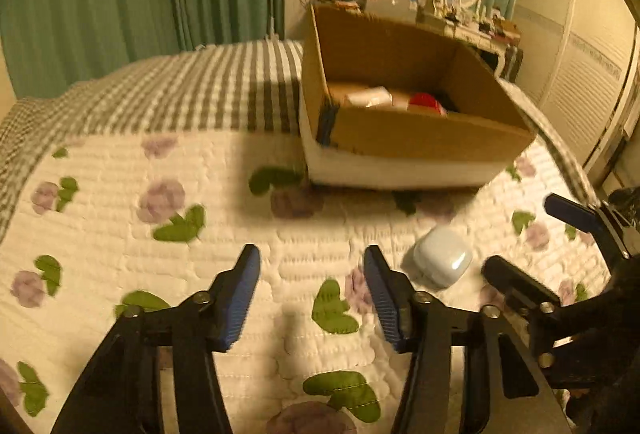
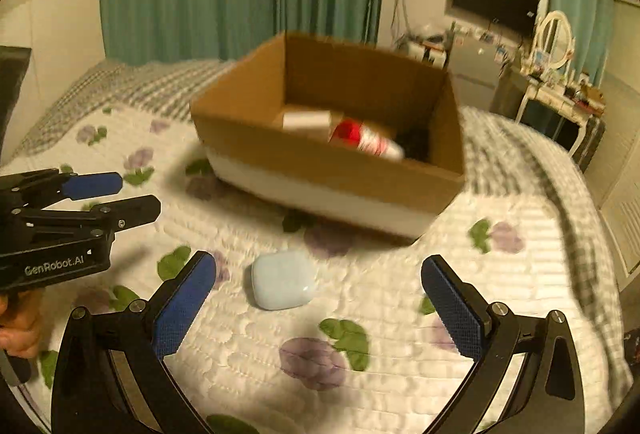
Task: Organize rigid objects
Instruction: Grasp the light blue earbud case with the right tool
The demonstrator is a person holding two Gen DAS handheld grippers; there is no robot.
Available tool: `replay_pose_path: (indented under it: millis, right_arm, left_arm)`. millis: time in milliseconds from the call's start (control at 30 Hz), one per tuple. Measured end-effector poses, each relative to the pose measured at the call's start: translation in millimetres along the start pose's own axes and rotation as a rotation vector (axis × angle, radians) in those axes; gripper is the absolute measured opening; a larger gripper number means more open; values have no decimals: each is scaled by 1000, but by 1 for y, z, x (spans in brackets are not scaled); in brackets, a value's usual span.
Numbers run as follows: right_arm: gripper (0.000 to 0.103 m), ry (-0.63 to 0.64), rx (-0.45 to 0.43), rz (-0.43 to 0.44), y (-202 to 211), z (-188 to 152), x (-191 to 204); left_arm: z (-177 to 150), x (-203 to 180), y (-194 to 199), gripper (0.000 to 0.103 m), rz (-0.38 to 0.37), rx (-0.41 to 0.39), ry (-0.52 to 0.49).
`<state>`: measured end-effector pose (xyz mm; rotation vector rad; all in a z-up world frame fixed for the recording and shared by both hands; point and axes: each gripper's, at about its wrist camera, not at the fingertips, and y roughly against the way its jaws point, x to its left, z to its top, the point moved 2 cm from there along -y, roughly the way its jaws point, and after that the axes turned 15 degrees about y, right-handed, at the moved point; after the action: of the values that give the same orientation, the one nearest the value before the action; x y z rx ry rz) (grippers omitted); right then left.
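Right wrist view shows the right gripper with jaws wide apart over the floral bed quilt, holding nothing. A pale blue case lies on the quilt between its fingers, near the cardboard box. The left gripper also has its jaws apart and empty.

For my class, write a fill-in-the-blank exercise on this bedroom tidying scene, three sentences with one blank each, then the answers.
1. The pale blue case lies on the quilt, ____ the cardboard box.
2. The right gripper is ____, its fingers either side of the case.
3. The red-capped bottle lies ____ the box.

Missing words: outside; open; inside
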<state>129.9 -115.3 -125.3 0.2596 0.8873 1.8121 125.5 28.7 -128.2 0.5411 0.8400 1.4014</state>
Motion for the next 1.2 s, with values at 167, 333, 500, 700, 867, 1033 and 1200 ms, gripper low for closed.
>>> replay_pose_path:
  millis: [167, 333, 500, 700, 867, 1033, 1200]
  right_arm:
    - [103, 13, 60, 34, -36, -11, 6]
    - [98, 9, 104, 59, -64, -17, 7]
    - [95, 51, 149, 83, -83, -22, 19]
    - [49, 36, 134, 71, -82, -20, 18]
    - [50, 32, 126, 69, -76, -21, 19]
    - [50, -14, 113, 62, -58, -27, 12]
    - [50, -27, 88, 58, -31, -29, 10]
  left_arm:
    - [-7, 1, -22, 52, 0, 48, -1]
    - [-12, 0, -36, 48, 12, 71, -2]
    - [-17, 3, -44, 45, 19, 91, -1]
    - [-17, 1, -45, 38, 38, 85, -6]
    - [-16, -1, -37, 37, 48, 51, -11]
    - [-14, 0, -26, 34, 46, 28, 4]
    - [-21, -13, -2, 34, 29, 6, -26]
